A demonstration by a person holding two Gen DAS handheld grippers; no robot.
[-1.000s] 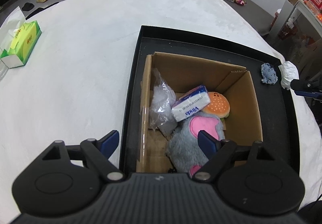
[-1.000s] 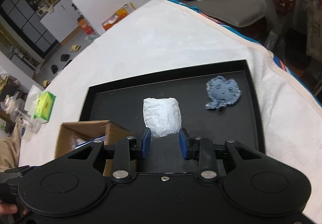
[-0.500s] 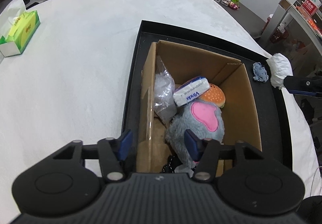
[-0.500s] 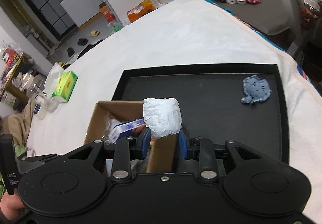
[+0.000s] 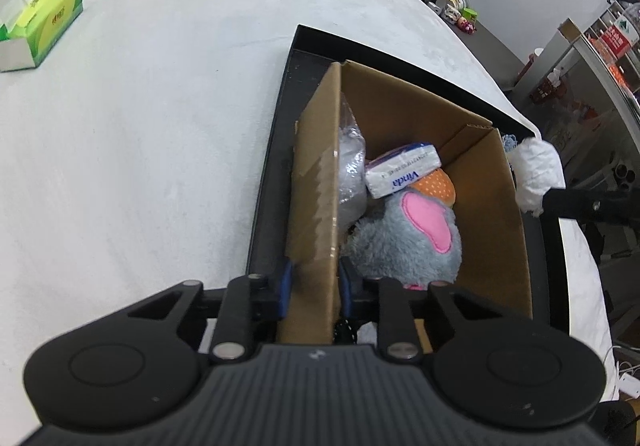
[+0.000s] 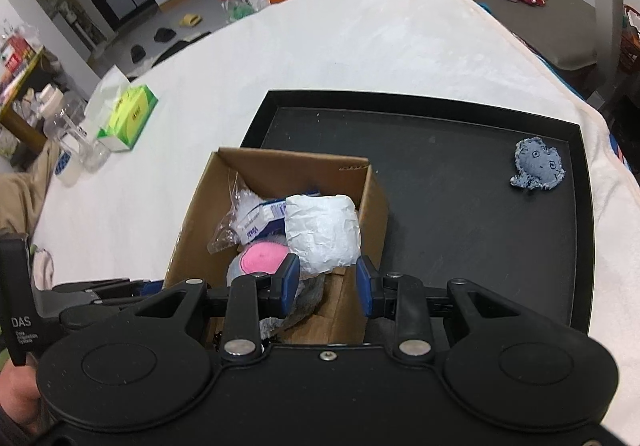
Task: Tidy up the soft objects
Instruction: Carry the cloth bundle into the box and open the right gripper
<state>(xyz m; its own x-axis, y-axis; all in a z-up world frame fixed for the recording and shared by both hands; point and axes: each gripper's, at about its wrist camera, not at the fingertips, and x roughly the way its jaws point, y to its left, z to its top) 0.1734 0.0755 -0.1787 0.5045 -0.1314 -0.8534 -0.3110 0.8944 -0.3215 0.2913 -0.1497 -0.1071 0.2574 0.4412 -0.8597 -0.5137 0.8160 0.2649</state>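
Observation:
A cardboard box (image 5: 492, 181) (image 6: 376, 205) stands in a black tray (image 6: 460, 149) (image 5: 296, 57). It holds a grey plush with a pink ear (image 5: 404, 238), a Vinda tissue pack (image 5: 400, 173), an orange toy (image 5: 438, 183) and a clear bag (image 5: 350, 165). My left gripper (image 5: 314, 286) is shut on the box's left wall (image 5: 316, 181). My right gripper (image 6: 326, 280) is shut on a white crumpled wad (image 6: 322, 234) (image 5: 536, 177) and holds it over the box's right side. A blue fabric toy (image 6: 538, 169) lies at the tray's right.
A green tissue box (image 5: 40, 29) (image 6: 130, 121) sits on the white cloth (image 5: 140, 125) at the left. Clear bottles (image 6: 76, 141) stand at the table's left edge. Floor clutter lies beyond the table.
My left gripper moved forward and closed on the box's left wall. My right gripper carried the white wad left, from above the tray to over the box.

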